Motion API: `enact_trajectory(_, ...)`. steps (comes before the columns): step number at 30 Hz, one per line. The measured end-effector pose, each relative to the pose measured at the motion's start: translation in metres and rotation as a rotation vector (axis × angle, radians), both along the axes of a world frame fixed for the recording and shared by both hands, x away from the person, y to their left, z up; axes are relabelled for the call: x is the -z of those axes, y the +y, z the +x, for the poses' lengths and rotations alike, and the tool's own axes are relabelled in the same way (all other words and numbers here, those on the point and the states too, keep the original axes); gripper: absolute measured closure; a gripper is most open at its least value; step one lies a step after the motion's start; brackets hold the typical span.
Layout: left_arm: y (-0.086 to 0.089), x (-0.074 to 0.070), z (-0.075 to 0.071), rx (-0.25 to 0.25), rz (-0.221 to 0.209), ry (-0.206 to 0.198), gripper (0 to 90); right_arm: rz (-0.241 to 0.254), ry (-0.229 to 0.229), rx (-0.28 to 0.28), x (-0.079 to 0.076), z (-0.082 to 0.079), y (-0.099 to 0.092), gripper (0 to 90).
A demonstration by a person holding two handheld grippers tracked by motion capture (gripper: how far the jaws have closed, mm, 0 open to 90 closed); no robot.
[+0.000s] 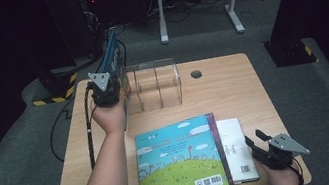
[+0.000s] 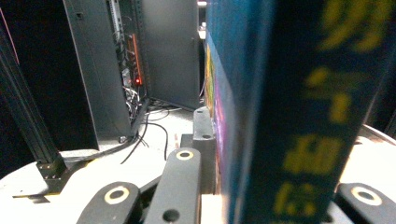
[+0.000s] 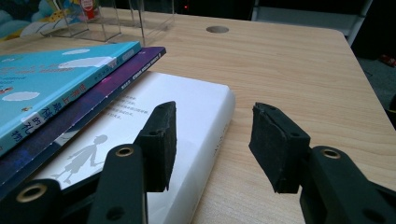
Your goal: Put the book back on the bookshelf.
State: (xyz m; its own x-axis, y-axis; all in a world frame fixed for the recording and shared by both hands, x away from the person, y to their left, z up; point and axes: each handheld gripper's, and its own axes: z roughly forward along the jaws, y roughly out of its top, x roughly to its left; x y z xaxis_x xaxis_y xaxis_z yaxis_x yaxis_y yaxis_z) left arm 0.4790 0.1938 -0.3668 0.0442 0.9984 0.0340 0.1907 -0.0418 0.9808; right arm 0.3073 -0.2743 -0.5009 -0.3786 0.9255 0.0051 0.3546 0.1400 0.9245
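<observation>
The left gripper [image 1: 109,81] was clamped on a tall, thin dark-blue hardcover book [image 1: 113,56], holding it upright on its lower edge just beside the left end wall of the clear acrylic divider rack [image 1: 157,84] that stood at the far middle of the light wooden table [image 1: 232,86]. In the left gripper view the book's dark spine with yellow lettering [image 2: 322,116] rose straight up between the jaws, so its long axis ran vertically and its flat faces lay parallel to the rack's partitions. The relation that mattered was a sideways one: the rack's open slots lay immediately to the right of the held book, and the book appeared to stand outside the leftmost wall rather than within a slot, though the clear walls made this hard to judge. The likely next move would therefore be a lift over that wall and a short shift to the right, keeping the book vertical. The left hand was plainly the nearer one. The right gripper [image 1: 258,146] rested well apart at the near right of the table with its jaws about half open and holding nothing, hovering over the corner of a white paperback book [image 3: 187,116] that lay flat beneath a purple-edged book [image 3: 135,70] and a sky-blue picture book [image 1: 178,158].
</observation>
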Motion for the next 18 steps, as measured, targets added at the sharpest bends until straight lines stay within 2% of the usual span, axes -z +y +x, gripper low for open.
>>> enact_trajectory(9,0.0007,0.004,0.0042,-0.004,-0.017,-0.004,83.2,-0.001,0.001,-0.006,0.0005,0.0001,0.0005,50.7)
enact_trajectory(18,0.0076,0.0062,0.0024,-0.001,-0.045,-0.002,82.9,0.001,0.0,-0.011,0.0005,-0.0001,0.0016,50.7)
